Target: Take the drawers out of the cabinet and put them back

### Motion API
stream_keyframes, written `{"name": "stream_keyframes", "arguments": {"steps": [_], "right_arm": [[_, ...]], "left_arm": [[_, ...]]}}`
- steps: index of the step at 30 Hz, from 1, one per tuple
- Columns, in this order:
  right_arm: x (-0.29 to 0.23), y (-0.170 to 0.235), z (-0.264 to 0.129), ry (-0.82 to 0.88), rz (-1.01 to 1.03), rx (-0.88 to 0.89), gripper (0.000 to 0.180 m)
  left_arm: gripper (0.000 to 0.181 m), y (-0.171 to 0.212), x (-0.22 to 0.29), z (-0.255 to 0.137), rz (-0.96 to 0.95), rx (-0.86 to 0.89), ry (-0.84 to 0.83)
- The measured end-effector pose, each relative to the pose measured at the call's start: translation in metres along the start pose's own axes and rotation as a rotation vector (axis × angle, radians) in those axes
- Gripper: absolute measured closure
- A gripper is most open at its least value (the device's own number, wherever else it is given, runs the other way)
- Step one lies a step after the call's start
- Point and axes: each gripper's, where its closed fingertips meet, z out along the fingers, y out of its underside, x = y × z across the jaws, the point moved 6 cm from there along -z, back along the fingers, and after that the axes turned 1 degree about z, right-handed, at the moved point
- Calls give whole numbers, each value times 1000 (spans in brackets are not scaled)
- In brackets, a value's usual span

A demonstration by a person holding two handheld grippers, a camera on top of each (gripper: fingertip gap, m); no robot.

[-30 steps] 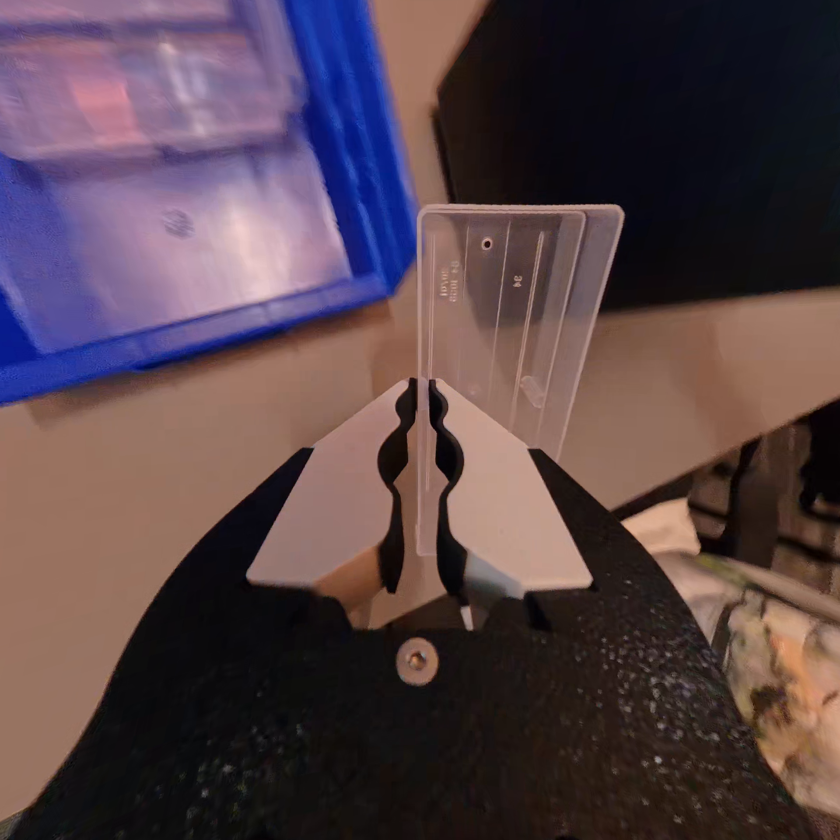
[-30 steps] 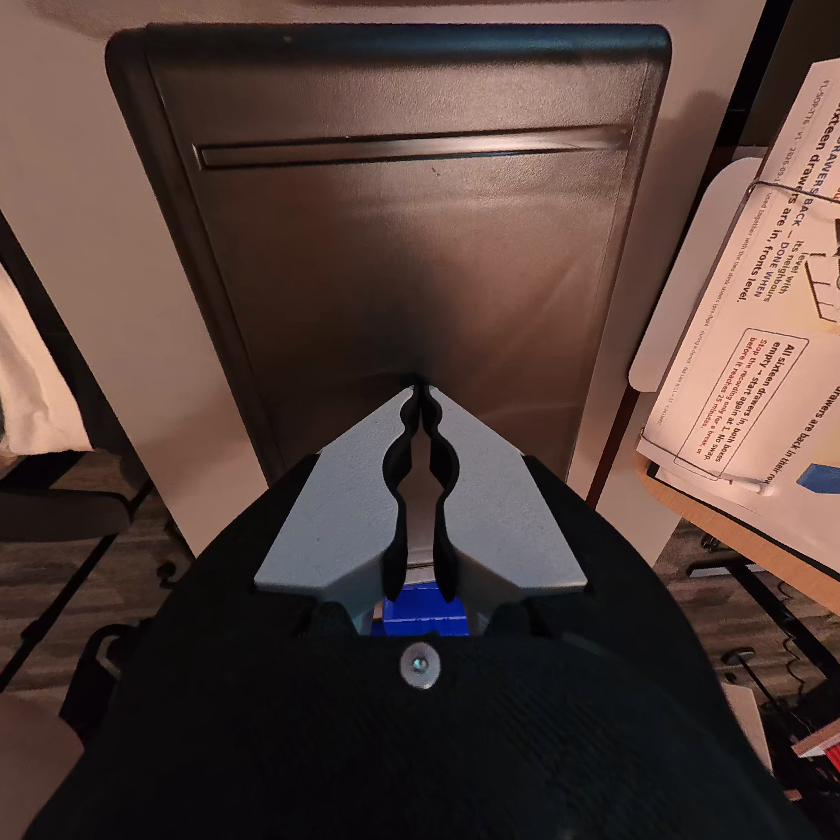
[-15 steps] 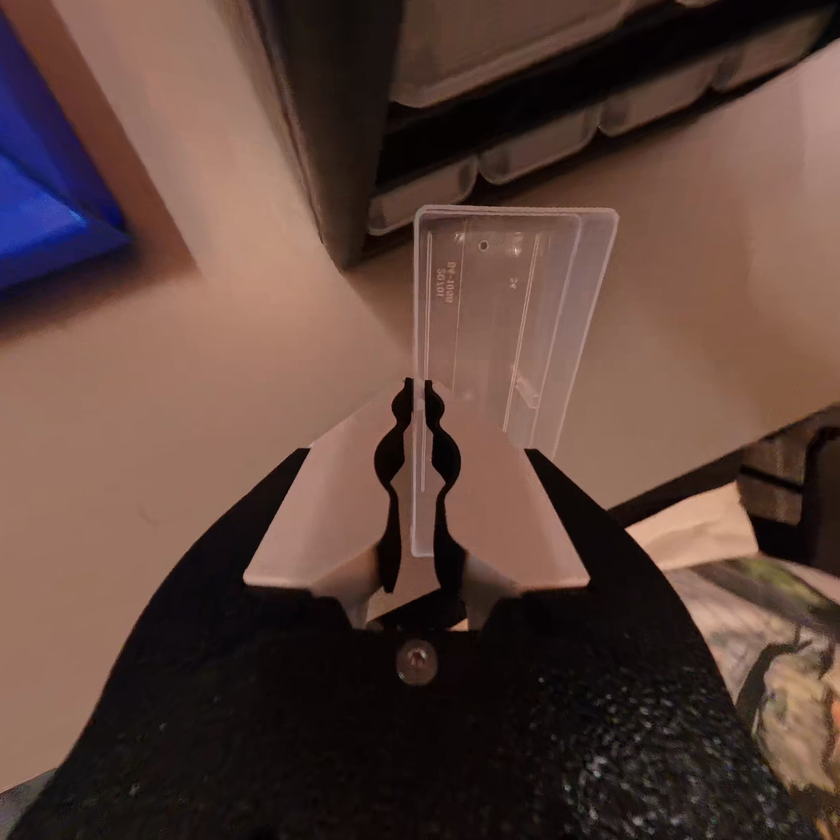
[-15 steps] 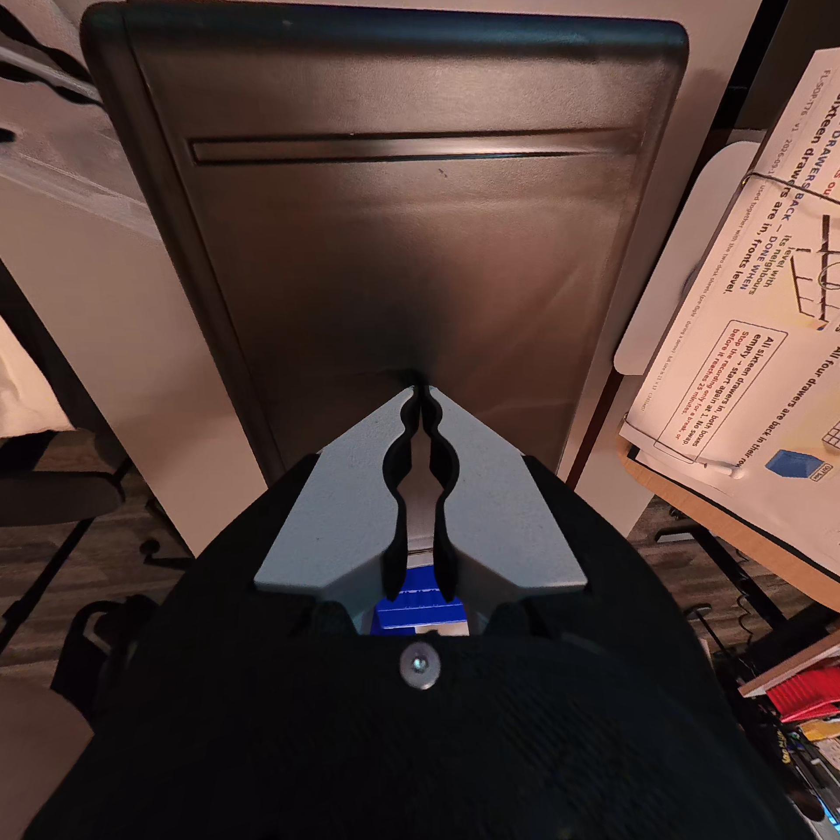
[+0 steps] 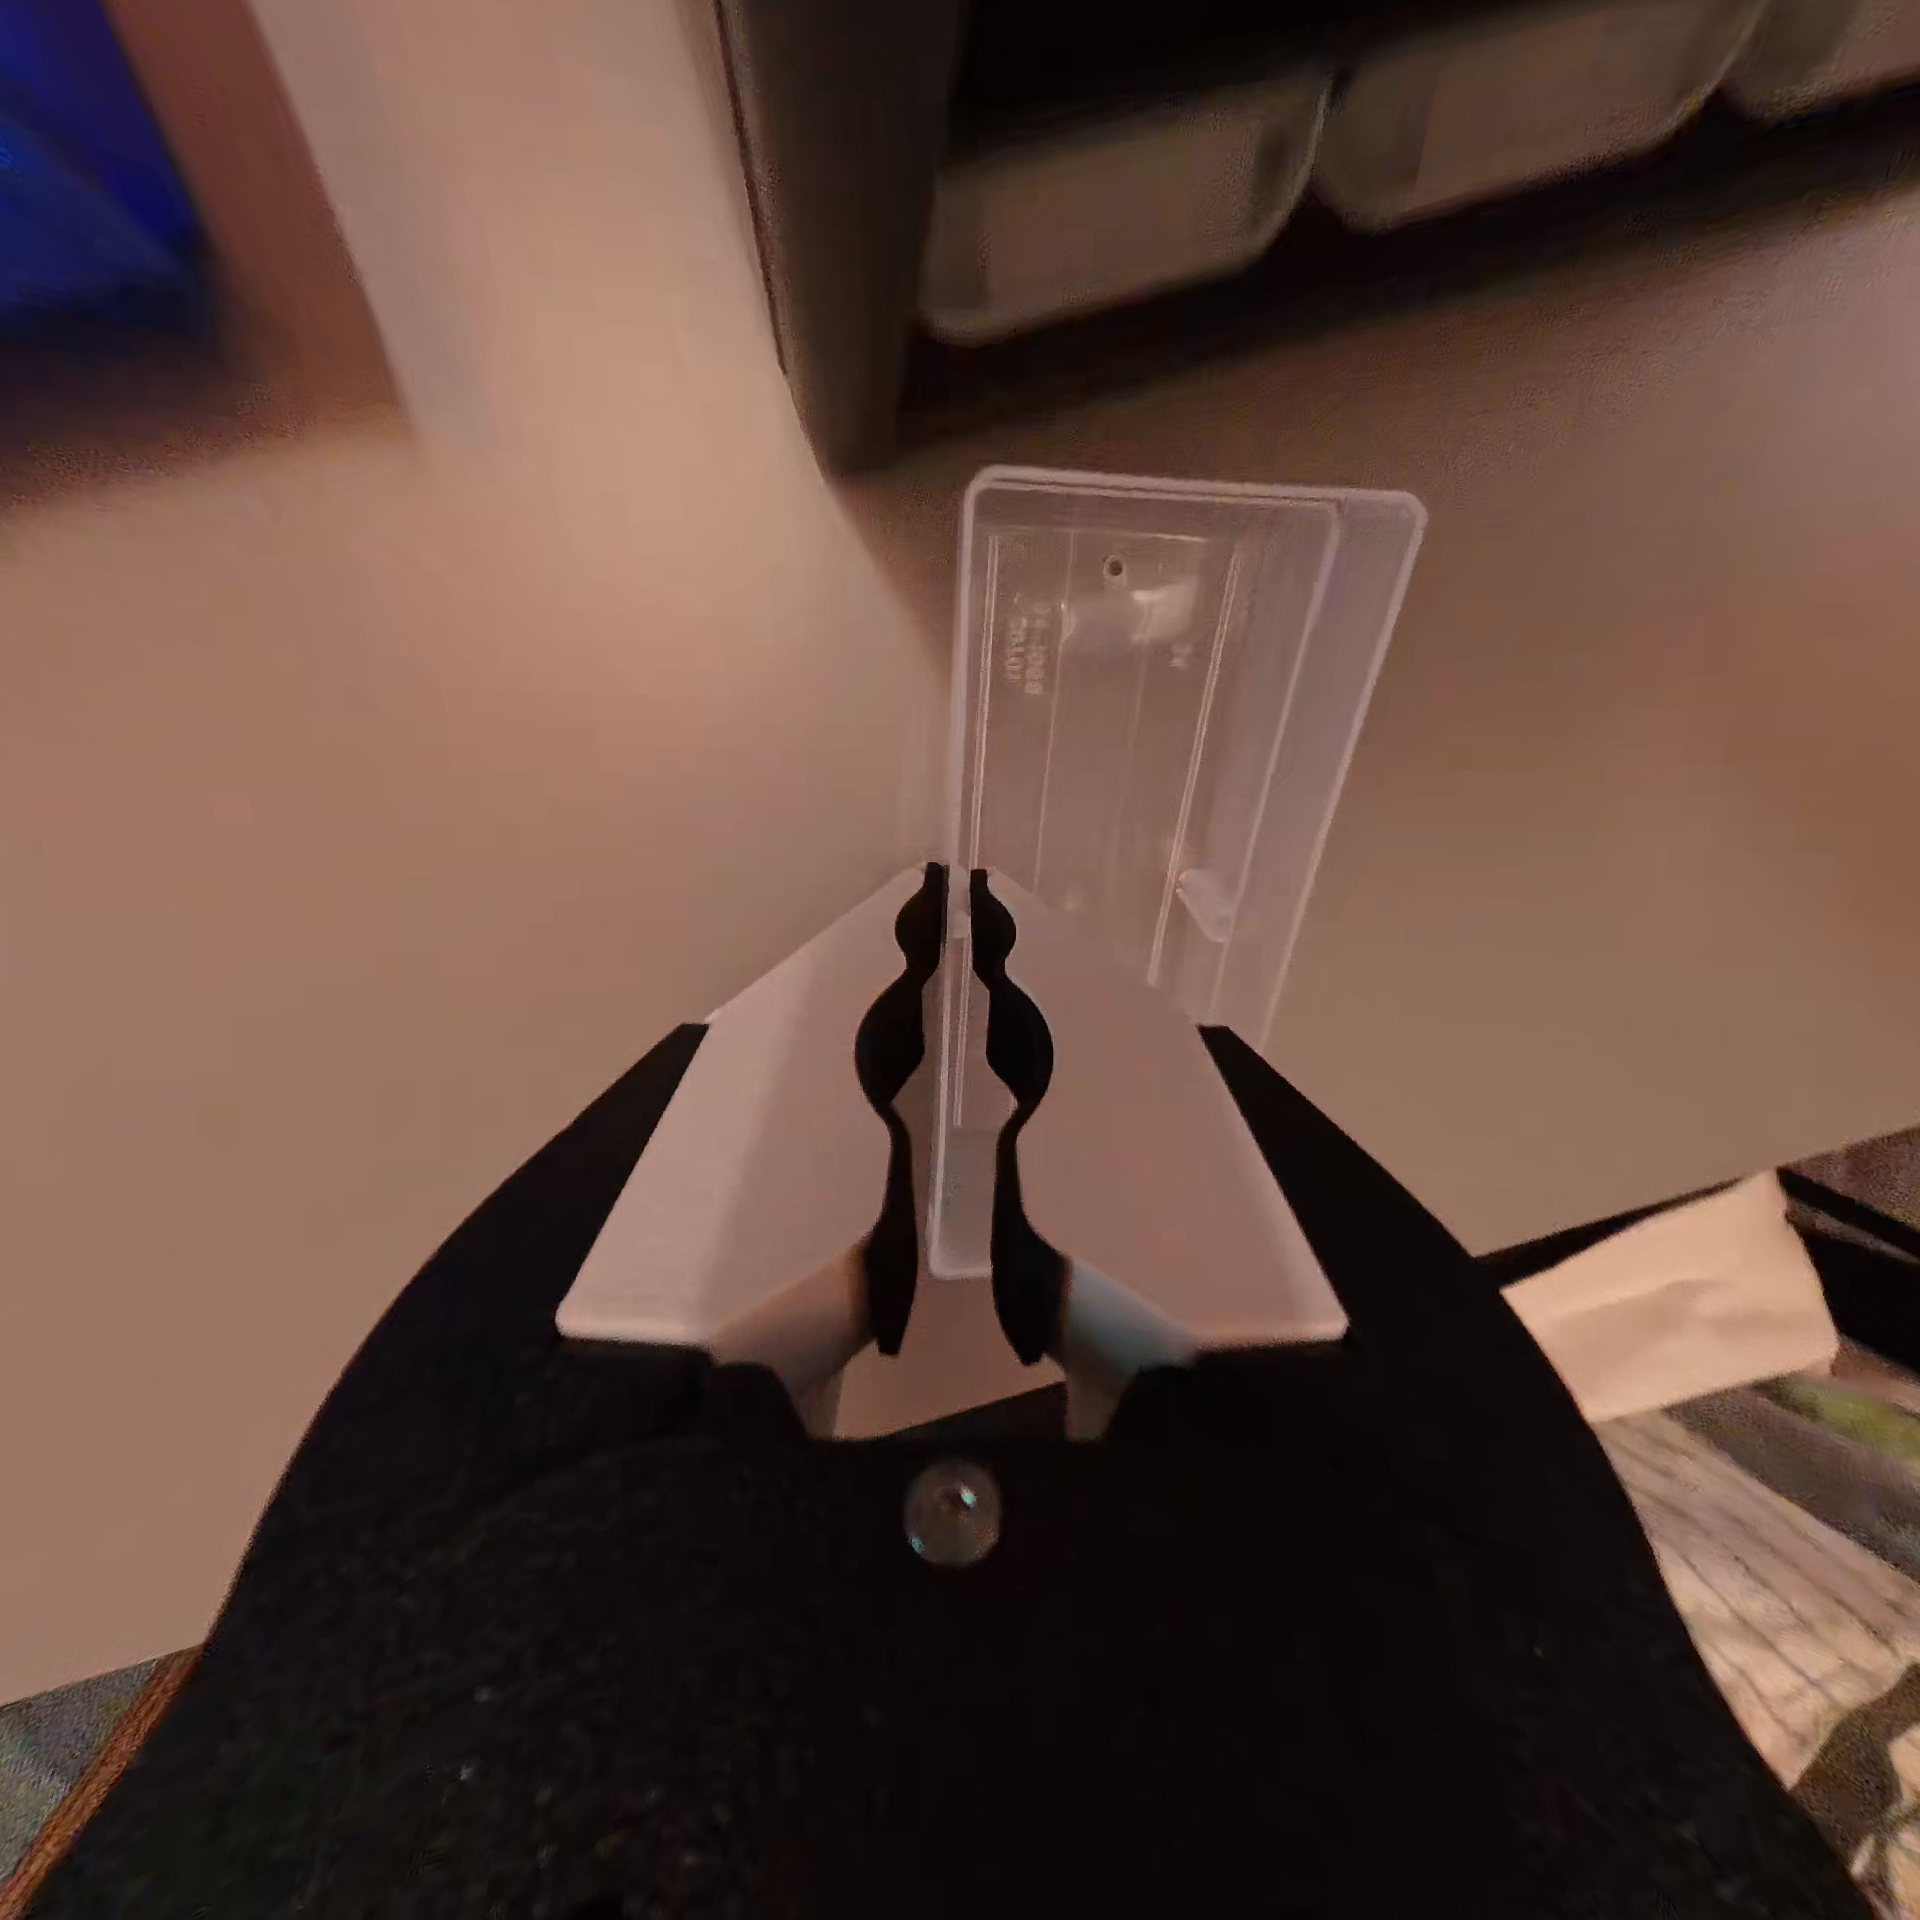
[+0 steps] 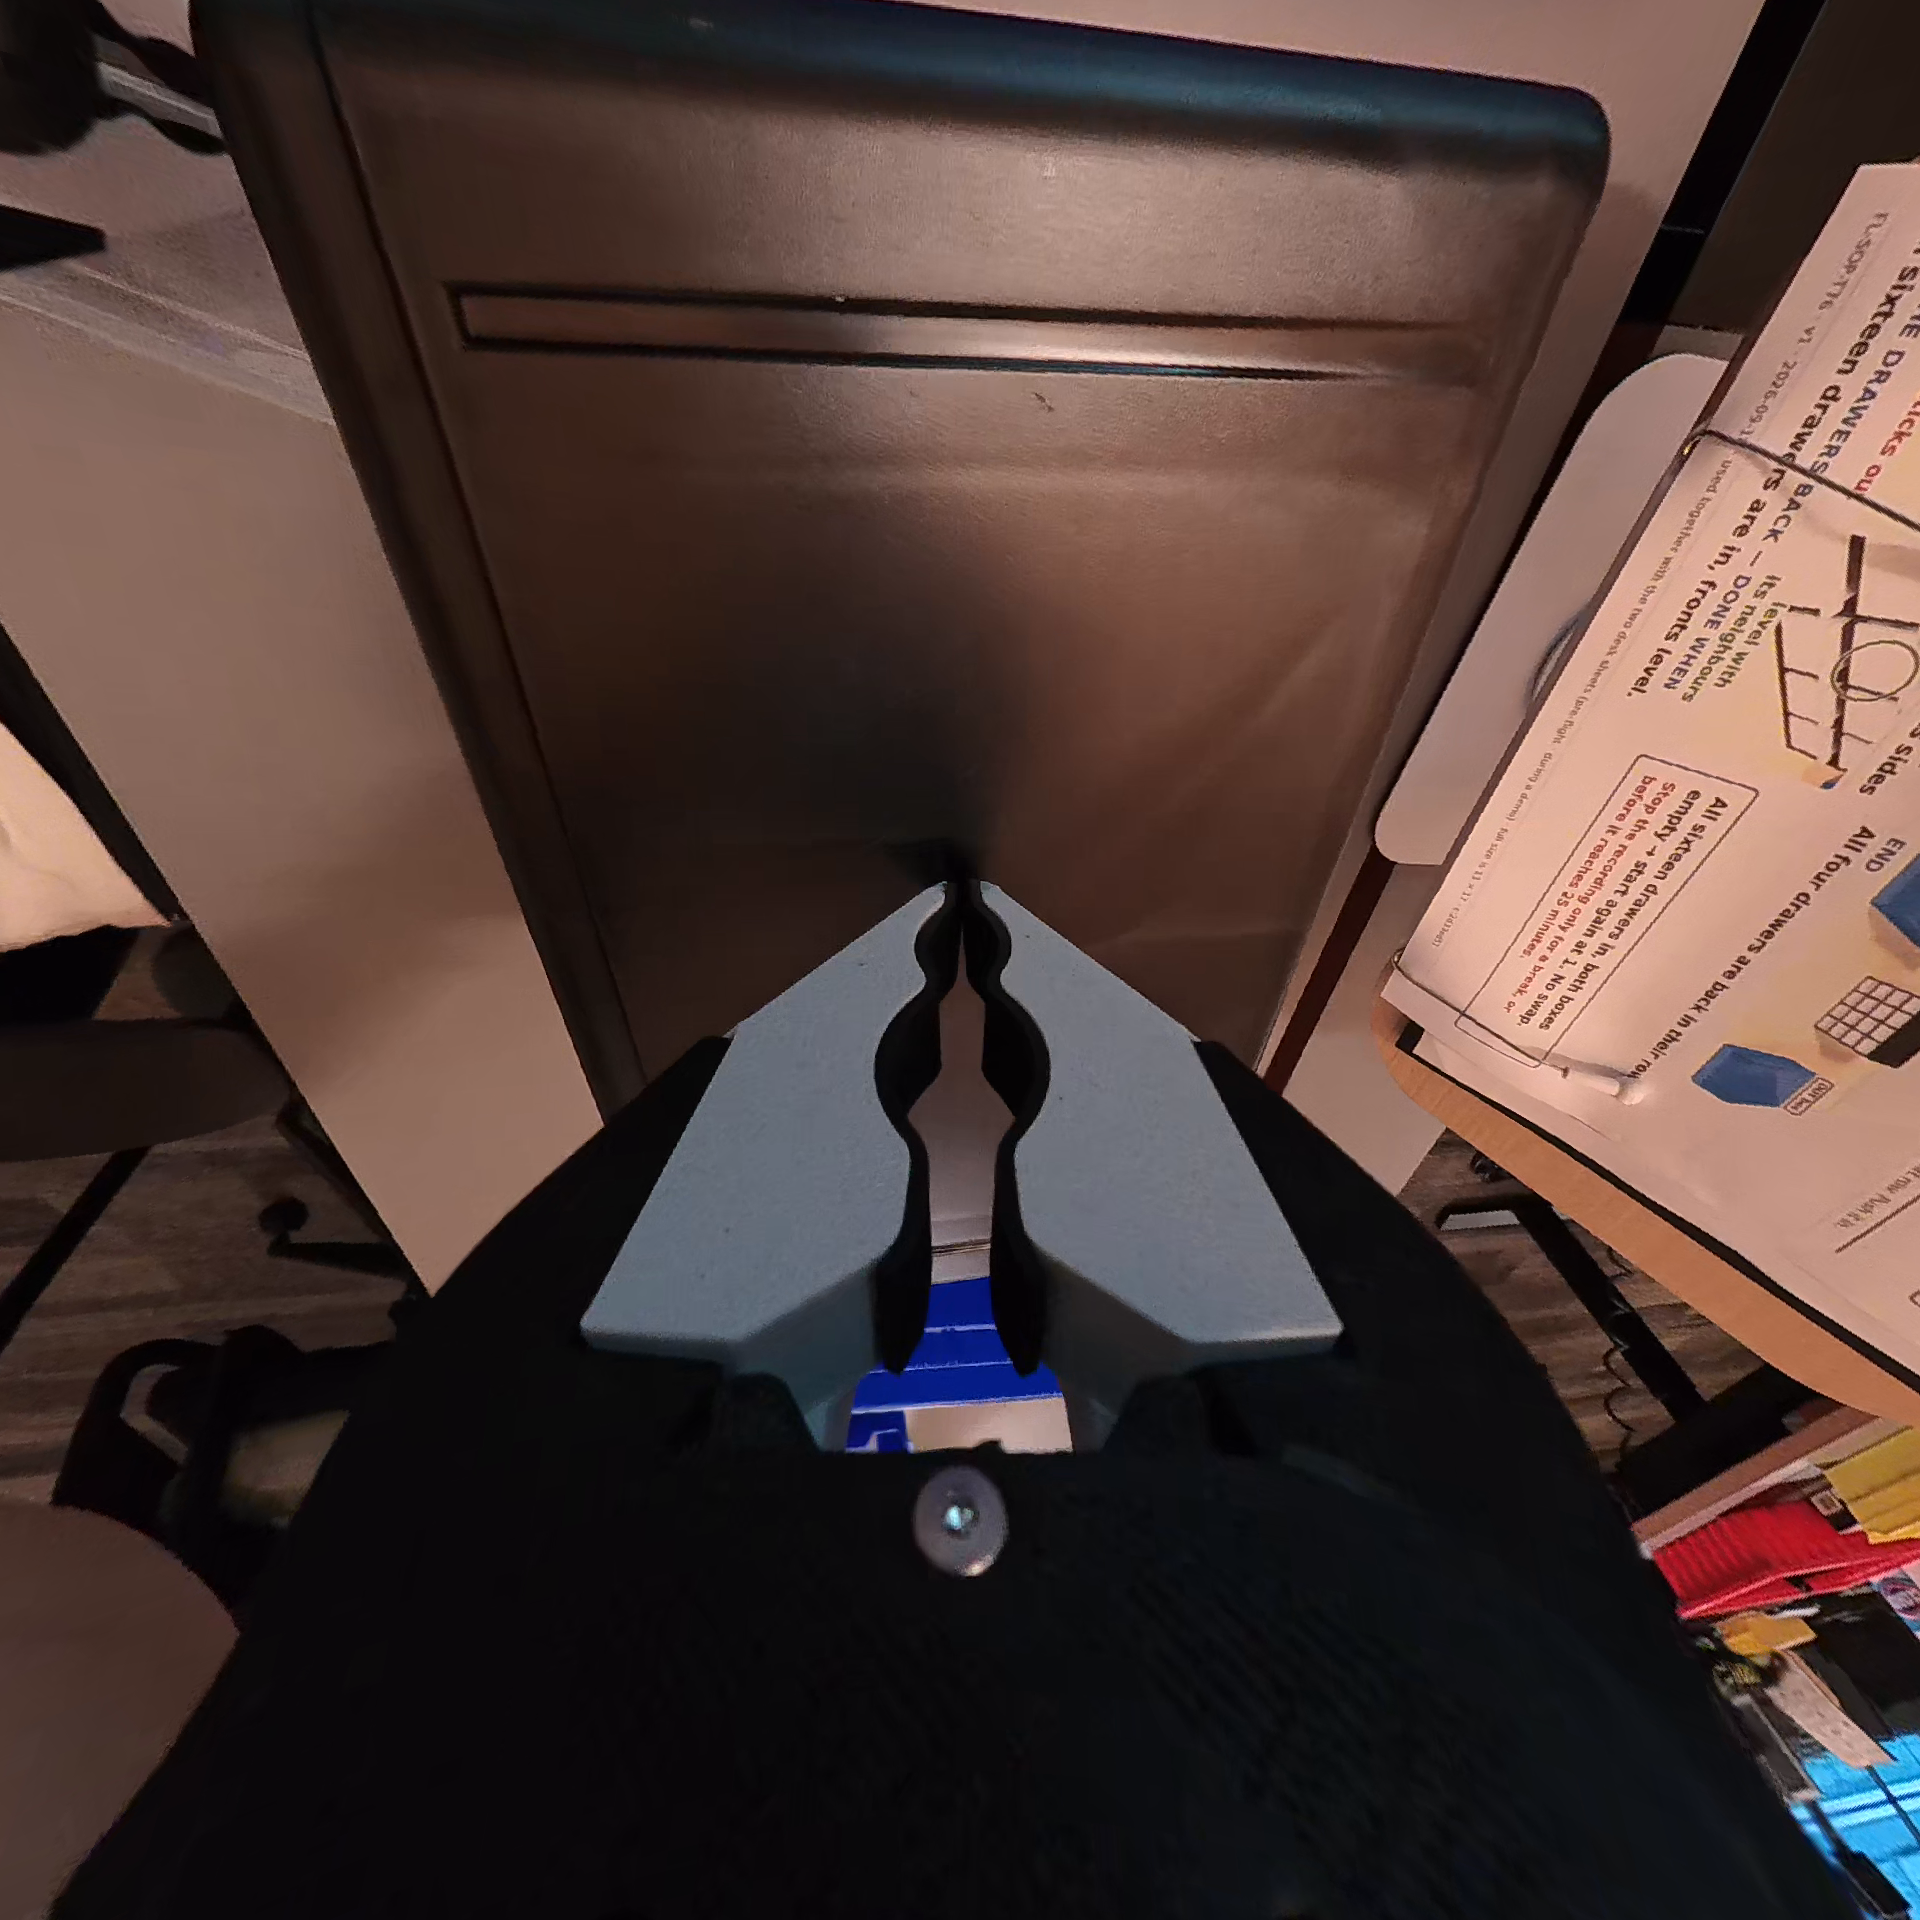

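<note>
My left gripper [image 5: 954,873] is shut on the side wall of a clear plastic drawer [image 5: 1164,717], held upright over the beige table [image 5: 468,831]. Beyond it stands the dark cabinet [image 5: 831,270] with translucent drawers [image 5: 1101,218] in its bottom row. My right gripper [image 6: 958,888] is shut and empty, its tips against the dark top panel of the cabinet [image 6: 935,582], which fills the right wrist view.
A blue bin [image 5: 73,177] shows blurred at the far left of the left wrist view. A printed instruction sheet [image 6: 1714,748] on a board lies to the right of the cabinet. Floor and clutter [image 6: 1808,1621] lie below the table edge.
My left gripper has swung right with the drawer, away from the blue bin and toward the cabinet's front, which now looms closer. The right gripper has stayed on the cabinet top, shifting slightly.
</note>
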Motion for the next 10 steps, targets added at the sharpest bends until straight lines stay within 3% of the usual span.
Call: {"name": "stream_keyframes", "arguments": {"steps": [1,8,10], "right_arm": [[0,0,0,0,-4,-3,180],[0,-1,0,0,-15,-24,180],[0,-2,0,3,-22,-29,180]], "left_arm": [[178,7,0,5,2,-29,13],[176,12,-1,13,-16,-13,38],[157,13,1,7,-18,42,66]]}}
